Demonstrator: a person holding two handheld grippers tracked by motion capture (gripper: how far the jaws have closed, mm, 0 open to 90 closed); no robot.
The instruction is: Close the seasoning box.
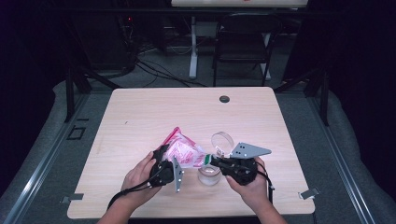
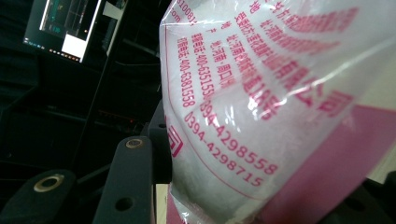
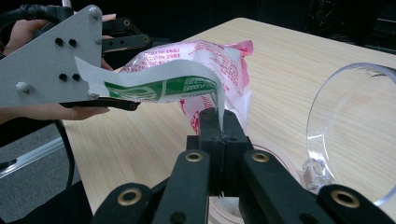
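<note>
Left gripper point(image 1: 163, 161) clamps the pink-printed bag point(image 1: 183, 150); right gripper point(image 3: 219, 122), jaws pressed together, pinches its green-and-white strip point(image 3: 161, 86) — best pulled steadily away, over the open jar point(image 1: 209, 175) beneath.

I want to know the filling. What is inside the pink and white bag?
Through the clear film of the bag, something white and grainy shows in the left claw view. The pink print covers the rest, so I cannot name it.

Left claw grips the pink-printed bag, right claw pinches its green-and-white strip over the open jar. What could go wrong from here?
1. The right claw is shut on the thin green-and-white strip; it may tear or slip free.
2. The pink-printed bag, held by the left claw, looks full of white powder; a sudden opening could spill it beside the glass jar.
3. The jar's open lid stands close to both claws and could be knocked.
</note>
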